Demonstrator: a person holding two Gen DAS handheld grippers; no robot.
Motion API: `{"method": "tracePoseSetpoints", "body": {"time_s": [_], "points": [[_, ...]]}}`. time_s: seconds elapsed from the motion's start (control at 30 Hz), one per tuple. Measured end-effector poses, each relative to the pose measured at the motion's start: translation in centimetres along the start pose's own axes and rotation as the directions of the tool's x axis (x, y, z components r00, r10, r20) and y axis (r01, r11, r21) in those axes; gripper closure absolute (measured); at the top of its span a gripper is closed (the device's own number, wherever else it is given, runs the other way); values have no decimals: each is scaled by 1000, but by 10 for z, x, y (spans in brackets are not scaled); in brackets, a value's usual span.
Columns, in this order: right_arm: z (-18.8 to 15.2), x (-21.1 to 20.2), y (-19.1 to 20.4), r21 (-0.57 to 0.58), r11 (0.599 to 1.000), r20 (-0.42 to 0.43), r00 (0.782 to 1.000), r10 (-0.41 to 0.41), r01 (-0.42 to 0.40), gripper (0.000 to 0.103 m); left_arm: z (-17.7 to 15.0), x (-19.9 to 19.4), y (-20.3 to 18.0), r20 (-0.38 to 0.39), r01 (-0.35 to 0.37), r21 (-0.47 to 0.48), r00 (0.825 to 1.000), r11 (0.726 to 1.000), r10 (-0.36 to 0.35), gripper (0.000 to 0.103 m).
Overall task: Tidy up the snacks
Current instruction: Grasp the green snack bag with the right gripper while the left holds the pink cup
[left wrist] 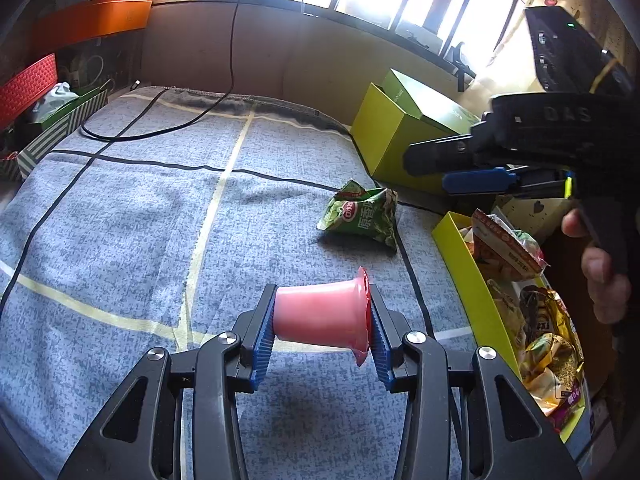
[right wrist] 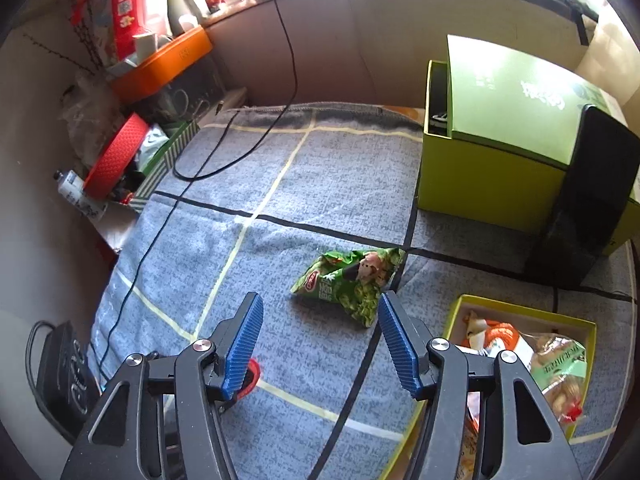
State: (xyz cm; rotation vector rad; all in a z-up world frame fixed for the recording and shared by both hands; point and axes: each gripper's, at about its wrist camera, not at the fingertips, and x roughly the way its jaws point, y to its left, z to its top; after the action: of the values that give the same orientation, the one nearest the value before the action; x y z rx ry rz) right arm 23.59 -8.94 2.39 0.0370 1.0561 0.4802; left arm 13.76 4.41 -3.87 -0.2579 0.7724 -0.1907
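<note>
My left gripper (left wrist: 320, 320) is shut on a pink jelly cup (left wrist: 320, 314), held sideways above the blue-grey cloth, its lid to the right. A green snack bag (left wrist: 362, 216) lies on the cloth ahead; it also shows in the right wrist view (right wrist: 352, 280). My right gripper (right wrist: 320, 336) is open and empty, just short of that bag; it shows from the side in the left wrist view (left wrist: 448, 172). A shallow yellow-green tray (left wrist: 468, 276) with several snack packs sits on the right, also in the right wrist view (right wrist: 520, 310).
A tall green box (right wrist: 488, 176) with a lid stands at the back right, a black object (right wrist: 588, 204) in front of it. A black cable (right wrist: 192, 184) runs over the cloth. Orange and red containers (right wrist: 160, 68) crowd the left edge.
</note>
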Motion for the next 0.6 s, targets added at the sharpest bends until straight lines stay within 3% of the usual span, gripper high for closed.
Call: {"method": "tracePoseSetpoints", "body": {"time_s": [0.17, 0.6], "points": [[17, 41, -16, 73, 997, -105, 994, -26, 34, 40, 0, 2, 3, -1, -9, -9, 1000, 1000, 9, 60], [28, 89, -19, 95, 992, -208, 976, -64, 85, 36, 0, 3, 5, -4, -7, -17, 1000, 1000, 7, 60]]}}
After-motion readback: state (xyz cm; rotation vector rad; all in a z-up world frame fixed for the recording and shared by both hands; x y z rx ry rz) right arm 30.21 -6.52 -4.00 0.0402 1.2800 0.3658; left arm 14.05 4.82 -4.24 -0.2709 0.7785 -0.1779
